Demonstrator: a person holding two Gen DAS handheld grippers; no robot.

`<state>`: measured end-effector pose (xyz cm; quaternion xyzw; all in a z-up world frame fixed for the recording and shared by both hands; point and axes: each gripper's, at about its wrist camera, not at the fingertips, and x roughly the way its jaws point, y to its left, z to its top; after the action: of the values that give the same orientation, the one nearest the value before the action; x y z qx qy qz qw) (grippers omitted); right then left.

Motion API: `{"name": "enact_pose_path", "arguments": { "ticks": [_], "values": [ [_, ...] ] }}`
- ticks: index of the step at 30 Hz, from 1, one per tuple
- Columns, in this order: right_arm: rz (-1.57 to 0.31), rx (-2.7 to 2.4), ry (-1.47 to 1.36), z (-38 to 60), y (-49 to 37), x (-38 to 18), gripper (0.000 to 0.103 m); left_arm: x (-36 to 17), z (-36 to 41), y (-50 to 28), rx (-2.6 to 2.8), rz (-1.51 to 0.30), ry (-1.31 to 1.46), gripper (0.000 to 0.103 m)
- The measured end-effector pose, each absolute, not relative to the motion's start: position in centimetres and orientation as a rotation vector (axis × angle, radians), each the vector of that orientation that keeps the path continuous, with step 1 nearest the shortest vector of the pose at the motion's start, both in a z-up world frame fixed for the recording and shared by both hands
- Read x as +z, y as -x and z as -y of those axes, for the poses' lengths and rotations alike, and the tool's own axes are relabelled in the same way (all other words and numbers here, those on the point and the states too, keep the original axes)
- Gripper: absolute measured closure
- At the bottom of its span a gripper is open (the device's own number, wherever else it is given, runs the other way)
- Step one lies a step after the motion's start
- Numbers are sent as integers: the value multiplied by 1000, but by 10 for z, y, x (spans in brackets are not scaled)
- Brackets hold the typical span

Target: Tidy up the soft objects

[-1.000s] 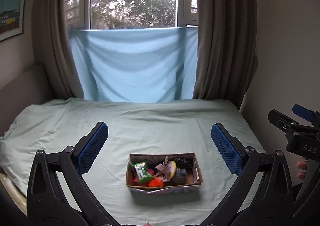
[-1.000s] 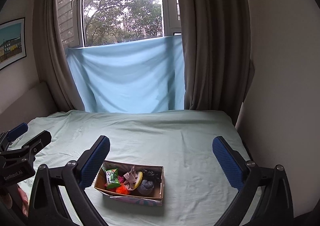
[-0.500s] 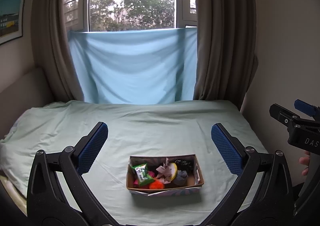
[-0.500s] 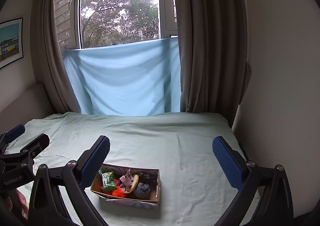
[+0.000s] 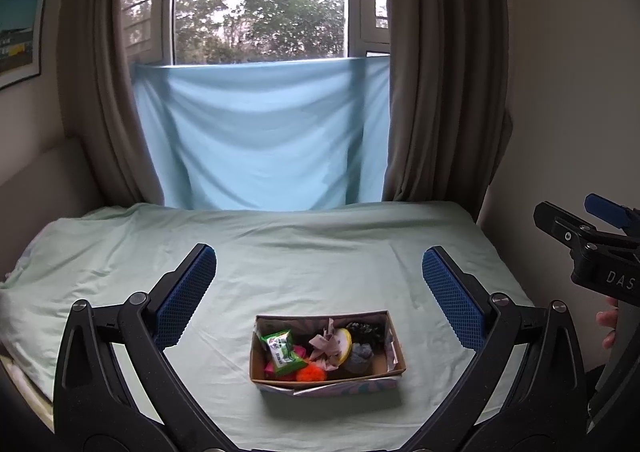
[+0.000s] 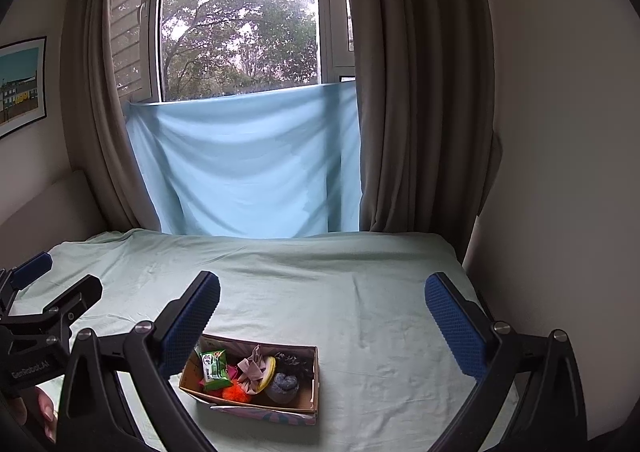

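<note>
One box (image 5: 394, 362) on bed (image 5: 312, 252) – two tools, left tool (image 5: 319, 294) and right tool (image 6: 322, 320), both spread

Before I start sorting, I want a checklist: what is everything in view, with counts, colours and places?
cardboard box: one, brown, on the bed, near edge
green packet: one, green and white, box's left part
orange pom-pom: one, orange, front of box
pink folded cloth: one, dusty pink, box centre
yellow-rimmed disc: one, beside the cloth
grey soft ball: one, grey-blue, box's right part
black fuzzy item: one, back right corner
bed sheet: one, pale green
blue cloth: one, hung below the window
curtains: two, brown
framed picture: one, left wall
left claw: open, empty
right claw: open, empty
</note>
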<state>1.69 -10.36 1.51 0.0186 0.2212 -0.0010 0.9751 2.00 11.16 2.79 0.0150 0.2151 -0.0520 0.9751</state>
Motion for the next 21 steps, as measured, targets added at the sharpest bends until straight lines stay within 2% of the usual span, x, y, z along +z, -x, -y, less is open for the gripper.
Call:
{"name": "enact_pose_path", "arguments": {
  "ticks": [21],
  "values": [
    [-440,-8,-43,104,-14,17,1,30,-111,-21,-51,-428,-44,0]
  ]
}}
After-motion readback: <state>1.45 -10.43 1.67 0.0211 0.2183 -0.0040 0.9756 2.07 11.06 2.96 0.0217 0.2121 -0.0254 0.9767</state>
